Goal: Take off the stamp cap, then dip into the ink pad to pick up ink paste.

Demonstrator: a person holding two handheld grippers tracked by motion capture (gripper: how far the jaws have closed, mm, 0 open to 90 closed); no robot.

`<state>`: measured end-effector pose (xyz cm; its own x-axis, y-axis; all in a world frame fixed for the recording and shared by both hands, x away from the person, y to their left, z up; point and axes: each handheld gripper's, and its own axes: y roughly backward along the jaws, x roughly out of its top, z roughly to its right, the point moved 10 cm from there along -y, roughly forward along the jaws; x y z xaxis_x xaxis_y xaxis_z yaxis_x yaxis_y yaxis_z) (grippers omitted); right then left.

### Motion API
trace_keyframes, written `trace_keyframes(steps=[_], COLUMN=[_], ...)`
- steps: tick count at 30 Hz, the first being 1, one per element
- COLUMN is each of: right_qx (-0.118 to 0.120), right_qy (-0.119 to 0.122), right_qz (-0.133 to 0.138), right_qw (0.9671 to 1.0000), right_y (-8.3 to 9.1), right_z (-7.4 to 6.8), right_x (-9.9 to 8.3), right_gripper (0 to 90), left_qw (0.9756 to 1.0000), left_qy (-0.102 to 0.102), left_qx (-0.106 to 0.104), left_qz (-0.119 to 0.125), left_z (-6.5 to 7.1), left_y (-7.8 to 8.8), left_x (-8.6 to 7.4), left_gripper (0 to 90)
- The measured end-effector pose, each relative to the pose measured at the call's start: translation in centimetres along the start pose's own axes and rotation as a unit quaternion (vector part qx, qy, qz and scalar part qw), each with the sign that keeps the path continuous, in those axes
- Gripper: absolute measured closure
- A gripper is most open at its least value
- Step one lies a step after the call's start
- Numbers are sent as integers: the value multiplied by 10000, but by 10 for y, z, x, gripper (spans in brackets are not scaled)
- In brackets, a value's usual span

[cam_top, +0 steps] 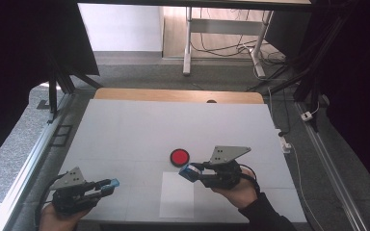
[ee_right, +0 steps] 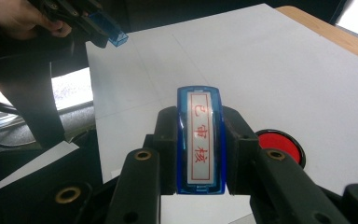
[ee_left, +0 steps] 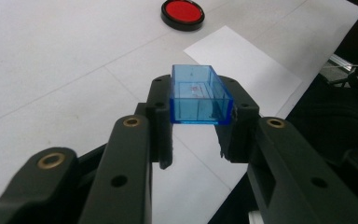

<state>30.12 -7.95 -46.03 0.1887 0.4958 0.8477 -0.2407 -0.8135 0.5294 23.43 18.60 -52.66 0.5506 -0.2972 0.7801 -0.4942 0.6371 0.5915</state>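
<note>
Black jaws of the right gripper (ee_right: 200, 154) pinch a blue stamp (ee_right: 200, 144) by its sides, red-lettered label facing up, apparently held ready for inking. At four o'clock from it, just beyond the jaws, sits a red ink pad (ee_right: 279, 144) on the white table (ee_right: 284, 70). Jaws of the left gripper (ee_left: 200, 121) clamp a clear blue cap (ee_left: 199, 95), open side up, likely the stamp's cover kept aside. A sheet of paper (cam_top: 177, 195) lies between the hands, at six o'clock from the pad, probably awaiting the print
</note>
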Motion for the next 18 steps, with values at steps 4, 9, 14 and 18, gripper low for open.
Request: trace_keyframes(steps=[4, 9, 14, 18], right_qx=[-34, -74, -104, -159], right_qy=[-6, -28, -27, -106], right_qz=[-4, 9, 15, 18], right_qw=[10000, 10000, 9999, 9998], right_y=[1, 0, 1, -1], right_z=[1, 2, 4, 7], right_x=[0, -1, 0, 0], right_gripper=[707, 706, 706, 706], left_qw=[10000, 9999, 9998, 9999], left_qy=[49, 56, 98, 134], left_qx=[38, 79, 85, 49], left_qz=[-36, -93, -123, -93], left_z=[-2, -3, -5, -5], left_y=[1, 1, 1, 2], left_x=[-4, -7, -9, -10], left_gripper=[683, 683, 683, 683])
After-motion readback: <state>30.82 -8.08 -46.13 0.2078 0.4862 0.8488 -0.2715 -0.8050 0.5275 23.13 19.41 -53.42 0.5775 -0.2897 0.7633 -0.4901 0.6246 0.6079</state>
